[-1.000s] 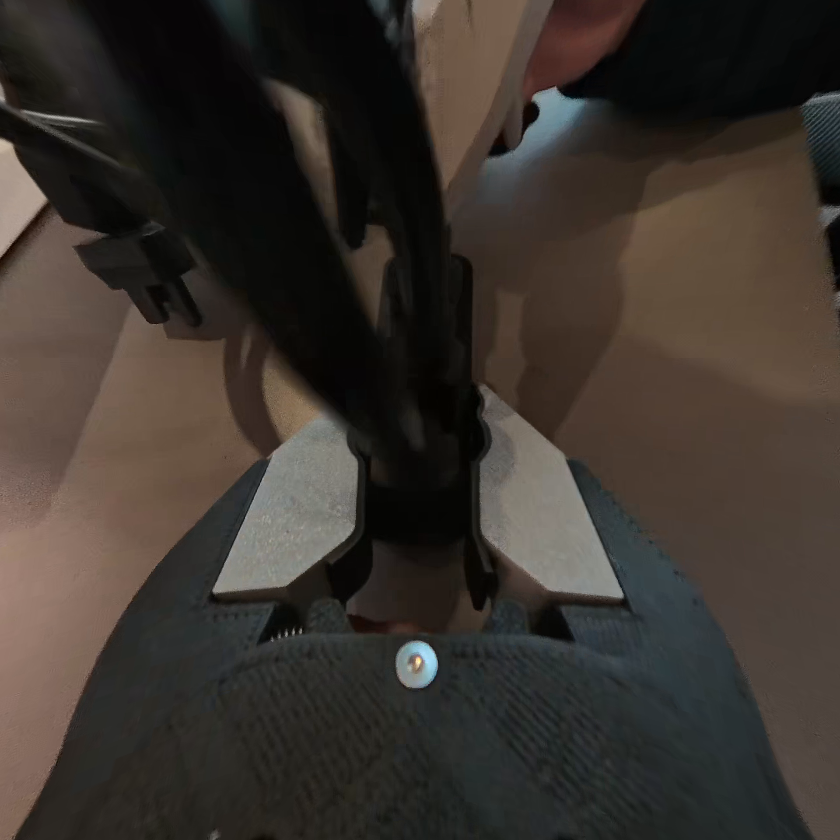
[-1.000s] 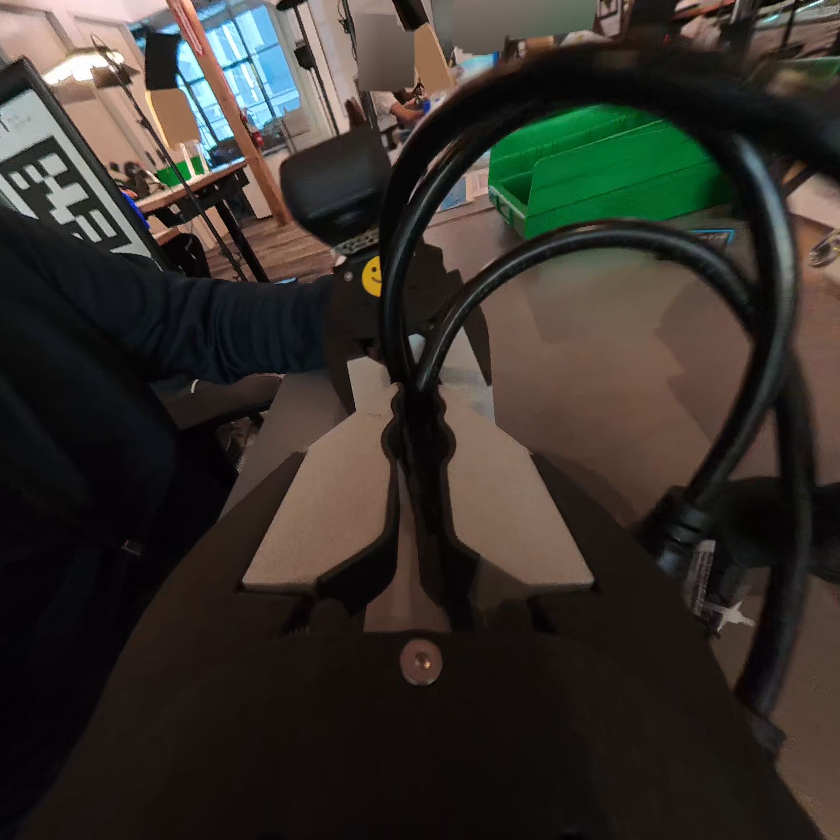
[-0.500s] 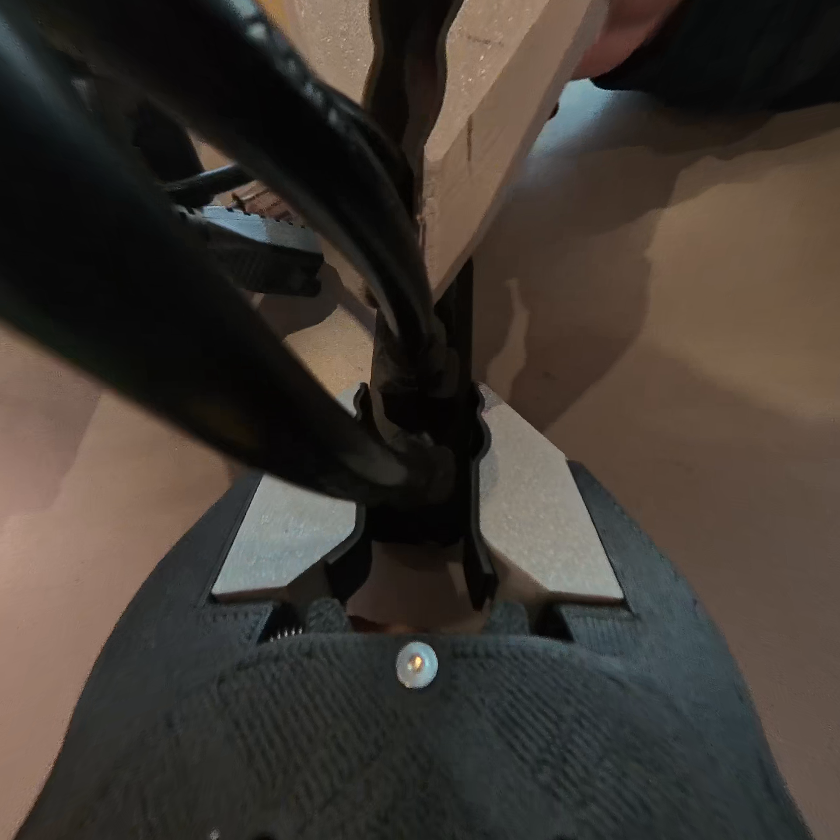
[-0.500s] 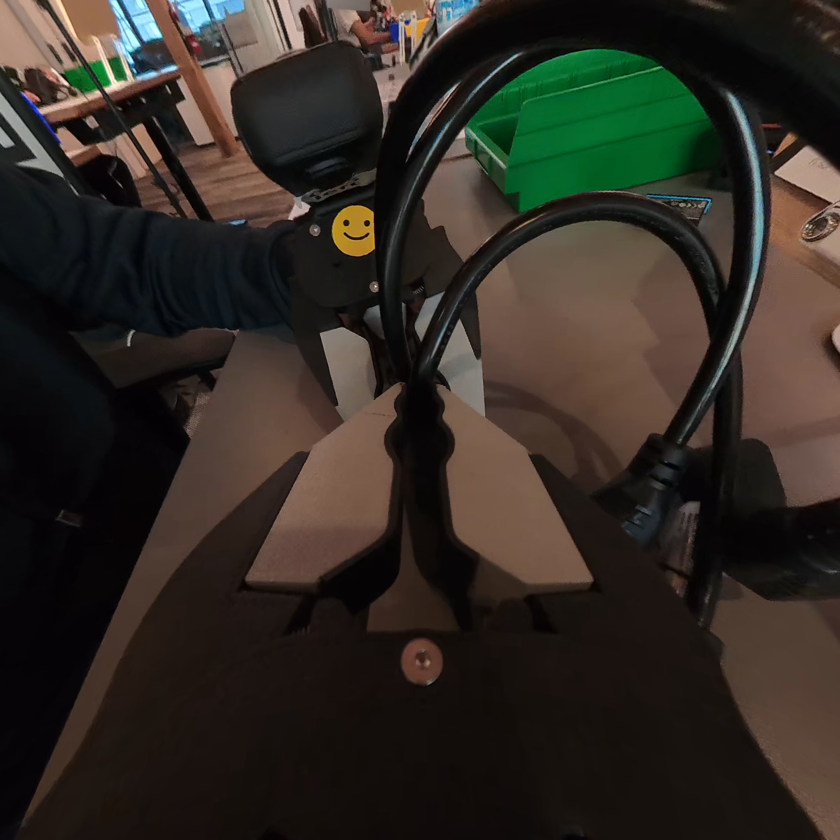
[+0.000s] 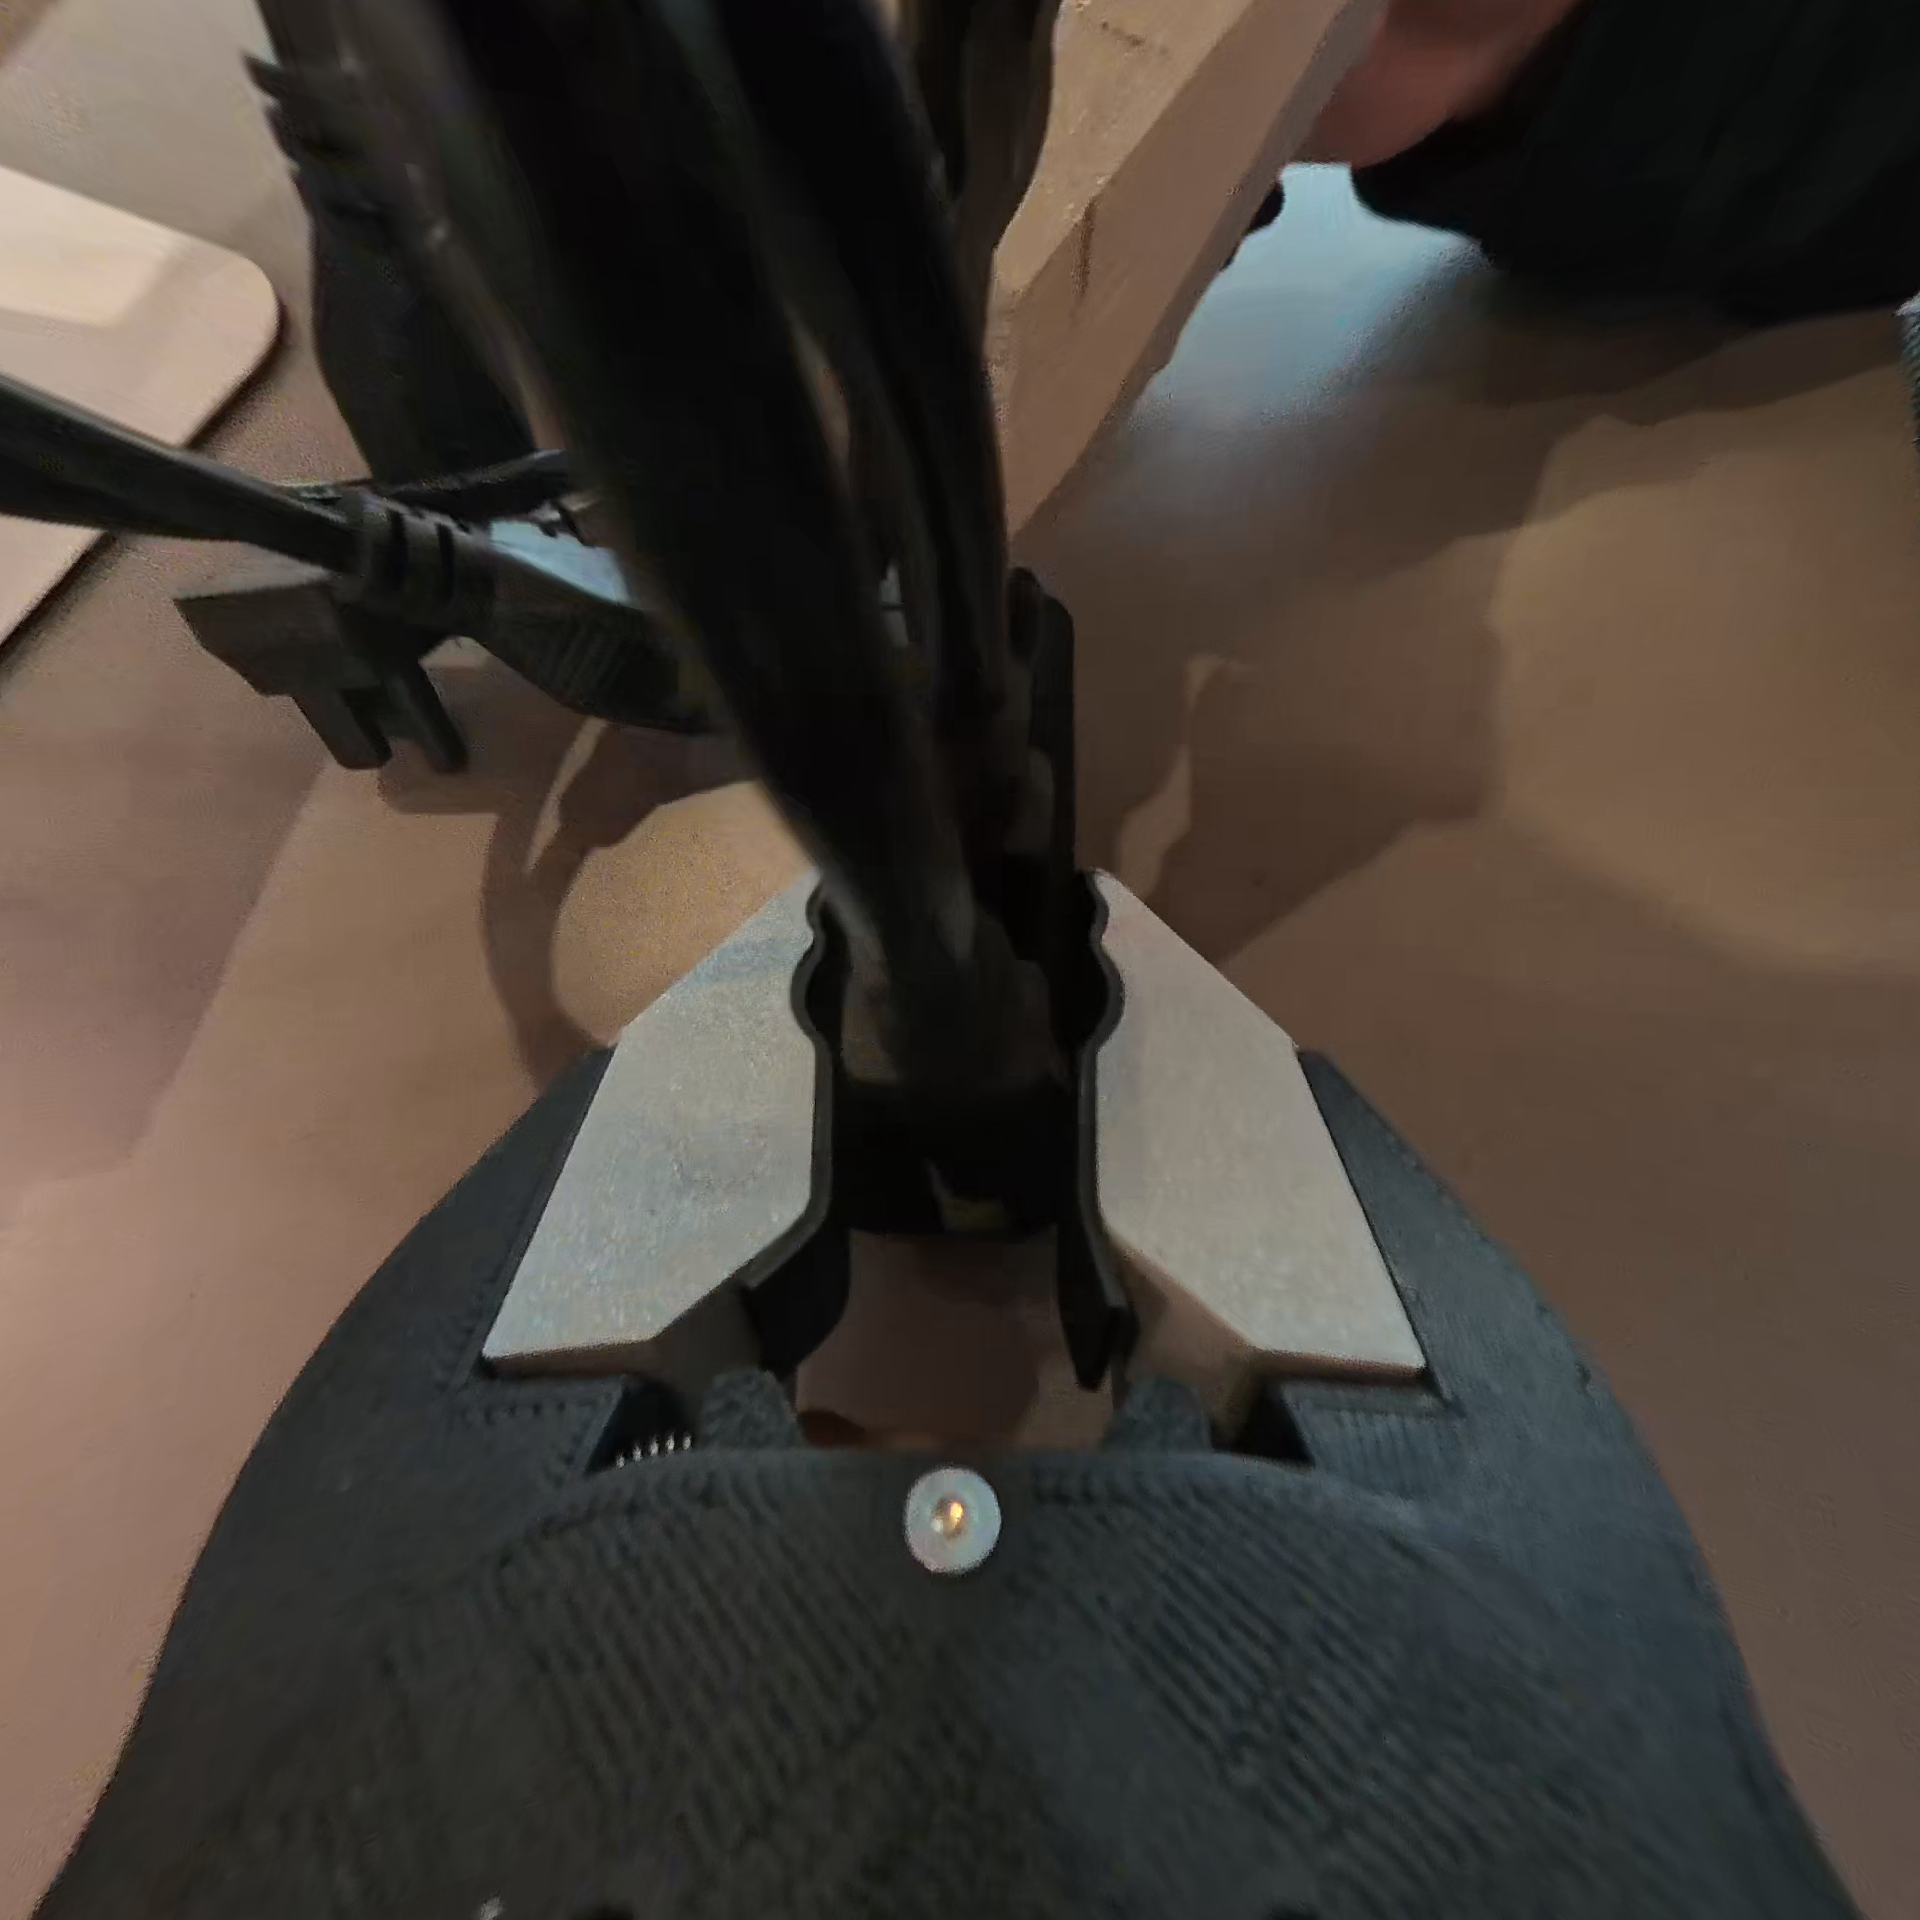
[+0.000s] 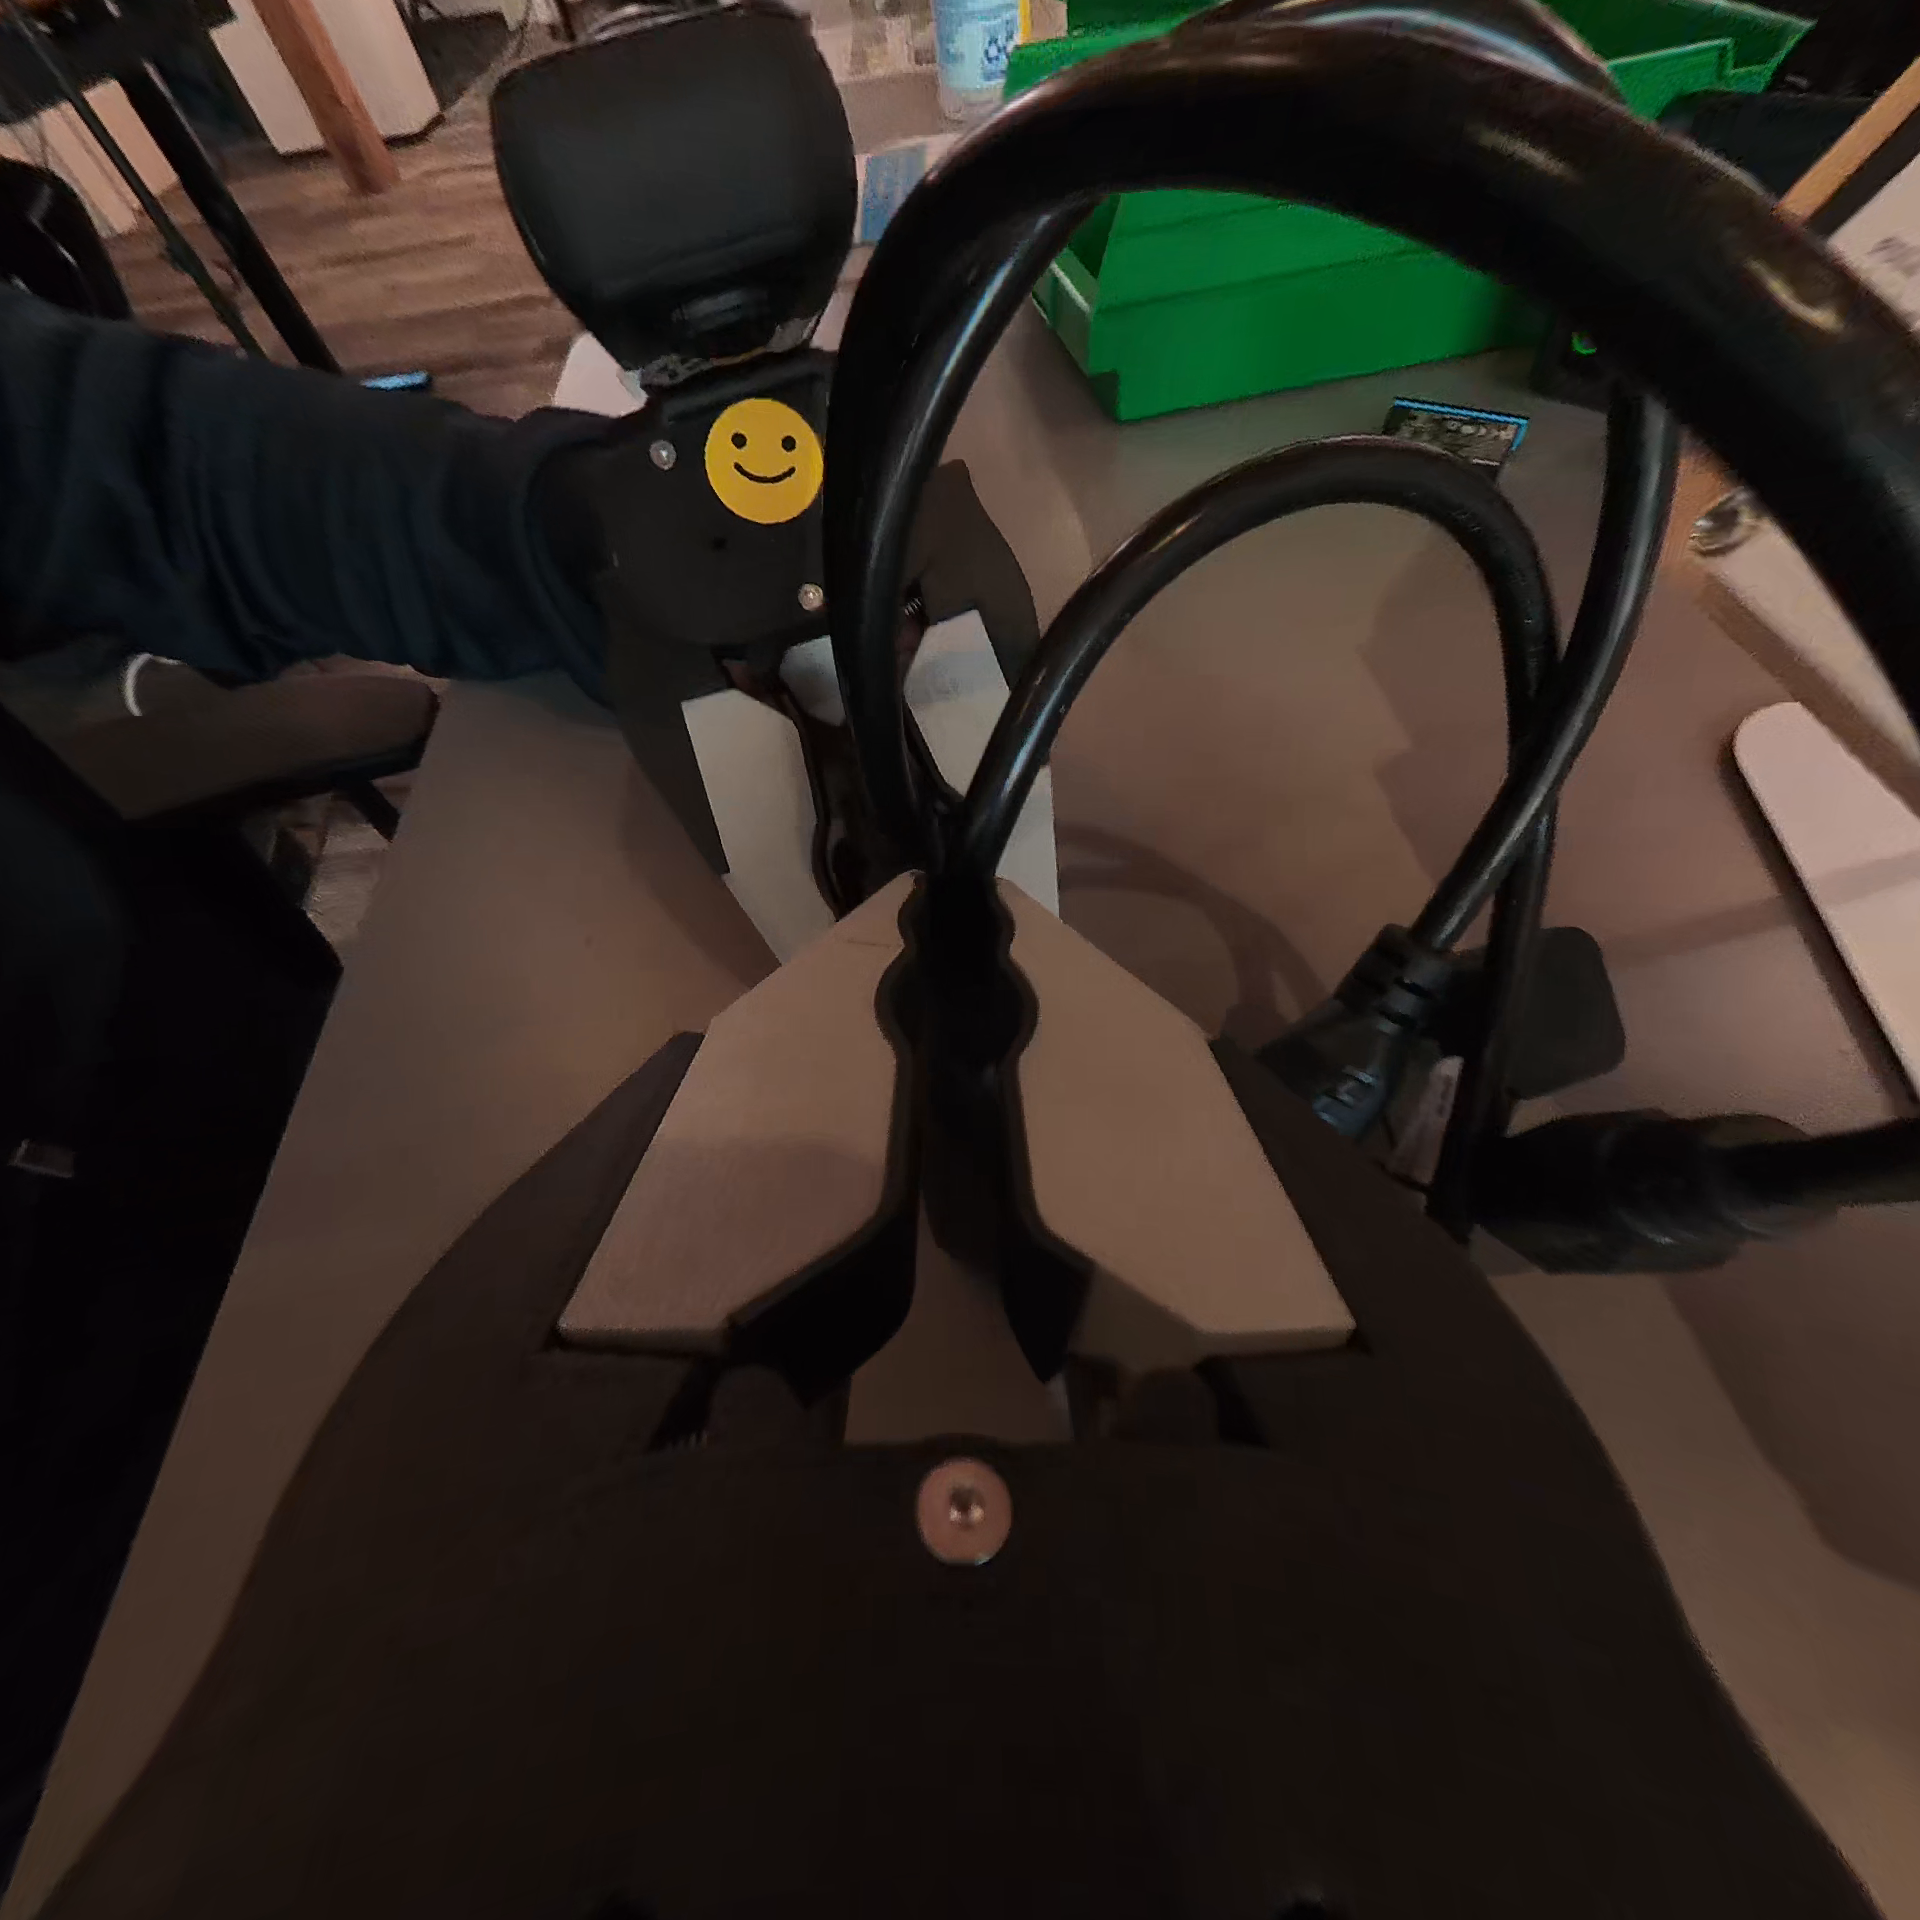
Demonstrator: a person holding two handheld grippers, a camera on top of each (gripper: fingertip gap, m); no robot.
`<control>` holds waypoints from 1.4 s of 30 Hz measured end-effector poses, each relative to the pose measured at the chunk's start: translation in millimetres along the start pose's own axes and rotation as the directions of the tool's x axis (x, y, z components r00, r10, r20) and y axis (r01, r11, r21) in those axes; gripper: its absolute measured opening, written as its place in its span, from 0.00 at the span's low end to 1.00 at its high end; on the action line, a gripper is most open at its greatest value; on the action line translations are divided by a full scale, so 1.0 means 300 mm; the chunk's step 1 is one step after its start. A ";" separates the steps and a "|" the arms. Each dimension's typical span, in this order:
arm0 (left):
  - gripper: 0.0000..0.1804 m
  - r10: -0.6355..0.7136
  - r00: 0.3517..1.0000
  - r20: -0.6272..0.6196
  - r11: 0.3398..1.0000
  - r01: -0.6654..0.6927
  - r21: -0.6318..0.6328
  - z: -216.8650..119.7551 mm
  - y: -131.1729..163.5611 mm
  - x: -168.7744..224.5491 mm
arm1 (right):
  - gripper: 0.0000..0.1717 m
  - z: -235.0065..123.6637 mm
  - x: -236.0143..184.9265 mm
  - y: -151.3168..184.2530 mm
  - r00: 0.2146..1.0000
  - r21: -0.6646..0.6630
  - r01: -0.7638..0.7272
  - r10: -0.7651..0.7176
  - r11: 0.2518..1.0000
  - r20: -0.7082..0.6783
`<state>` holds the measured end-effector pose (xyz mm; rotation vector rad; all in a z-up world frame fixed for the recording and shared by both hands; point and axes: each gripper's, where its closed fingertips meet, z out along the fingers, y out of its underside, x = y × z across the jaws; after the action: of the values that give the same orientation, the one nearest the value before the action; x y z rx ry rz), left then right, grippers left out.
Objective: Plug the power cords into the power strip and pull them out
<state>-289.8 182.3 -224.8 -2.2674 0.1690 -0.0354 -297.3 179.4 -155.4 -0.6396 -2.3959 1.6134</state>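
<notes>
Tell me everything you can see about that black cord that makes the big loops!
The black cord is thick, shiny and rubbery-looking. It arches in big loops above the brown table. The right gripper is pinched shut on one strand, and the left gripper, just beyond it, grips the bunched strands too. To the right, a black ribbed plug end hangs low by the table, with a white tag beside it.
</notes>
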 end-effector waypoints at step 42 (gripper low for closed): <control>0.26 -0.078 0.987 -0.139 0.981 0.101 0.166 -0.043 -0.096 0.049 | 0.08 -0.043 -0.019 -0.075 0.998 0.129 -0.037 0.031 0.991 0.049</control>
<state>-273.1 188.8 -194.8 -2.0985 0.1278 -0.2388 -292.9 180.5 -129.1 -0.6285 -2.2997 1.8008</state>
